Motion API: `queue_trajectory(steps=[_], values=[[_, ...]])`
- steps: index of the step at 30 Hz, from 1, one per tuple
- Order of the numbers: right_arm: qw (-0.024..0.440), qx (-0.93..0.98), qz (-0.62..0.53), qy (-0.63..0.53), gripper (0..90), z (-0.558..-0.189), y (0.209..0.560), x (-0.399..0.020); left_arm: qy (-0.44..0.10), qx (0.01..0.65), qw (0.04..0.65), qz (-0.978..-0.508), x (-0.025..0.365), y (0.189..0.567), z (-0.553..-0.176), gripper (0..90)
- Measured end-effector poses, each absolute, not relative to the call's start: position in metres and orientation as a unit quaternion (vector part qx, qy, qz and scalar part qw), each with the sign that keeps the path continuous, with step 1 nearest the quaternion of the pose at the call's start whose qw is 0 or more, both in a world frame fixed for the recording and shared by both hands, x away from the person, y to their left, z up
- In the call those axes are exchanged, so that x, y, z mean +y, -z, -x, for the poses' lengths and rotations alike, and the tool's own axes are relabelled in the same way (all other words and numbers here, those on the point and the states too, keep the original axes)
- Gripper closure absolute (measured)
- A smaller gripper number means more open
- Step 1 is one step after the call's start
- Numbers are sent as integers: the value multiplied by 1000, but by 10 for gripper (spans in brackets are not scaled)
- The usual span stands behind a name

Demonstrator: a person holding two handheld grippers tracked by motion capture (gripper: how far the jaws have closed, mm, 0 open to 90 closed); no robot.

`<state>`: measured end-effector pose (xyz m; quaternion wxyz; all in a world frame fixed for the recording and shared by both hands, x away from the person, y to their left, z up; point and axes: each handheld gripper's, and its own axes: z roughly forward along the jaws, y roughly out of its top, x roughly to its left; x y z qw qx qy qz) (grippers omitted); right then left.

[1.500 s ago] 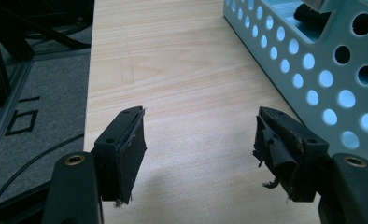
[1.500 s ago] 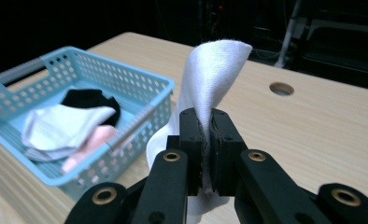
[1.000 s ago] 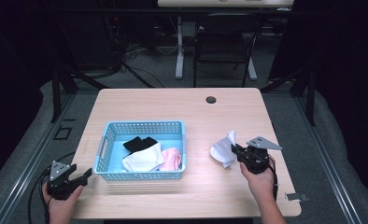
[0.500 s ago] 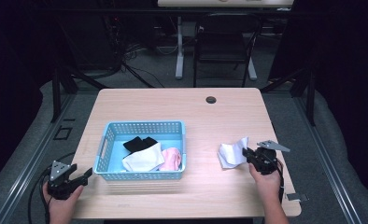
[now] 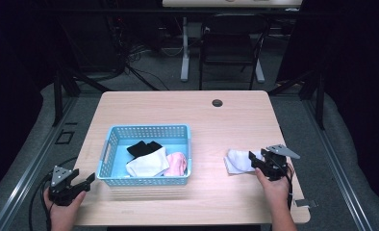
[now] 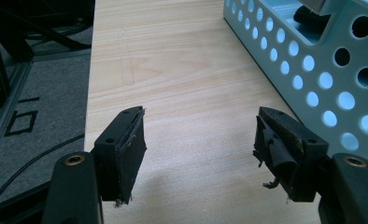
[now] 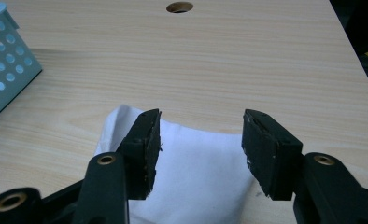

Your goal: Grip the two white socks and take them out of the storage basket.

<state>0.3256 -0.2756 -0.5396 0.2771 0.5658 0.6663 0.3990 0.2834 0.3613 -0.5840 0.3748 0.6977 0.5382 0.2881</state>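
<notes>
Counter (image 5: 187, 115): pale wood, carrying all below.
Basket (image 5: 111, 144): blue, left of centre, holding black, white and pink cloths.
White cloth (image 5: 238, 161): flat on counter, right of basket, beneath right tool.
Right tool (image 7: 198, 135): jaws just opening, spread above cloth, gripping nothing.
Left tool (image 6: 201, 135): wide open, empty, beside basket.

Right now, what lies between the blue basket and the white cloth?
Only bare wooden table separates the blue basket from the white cloth, as the high view shows.
</notes>
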Motion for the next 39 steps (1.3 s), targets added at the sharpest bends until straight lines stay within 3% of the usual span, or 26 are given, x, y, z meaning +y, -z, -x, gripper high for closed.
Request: queue_trajectory(steps=[10, 25, 39], values=[[271, 688, -542, -399, 484, -329, 533, -259, -288, 539, 375, -697, 361, 584, -283, 332], [271, 713, -489, -423, 505, -343, 495, -204, -286, 539, 373, -699, 362, 584, -283, 332], [224, 752, -429, -447, 484, -367, 473, -118, -285, 540, 375, -697, 363, 584, -283, 332]])
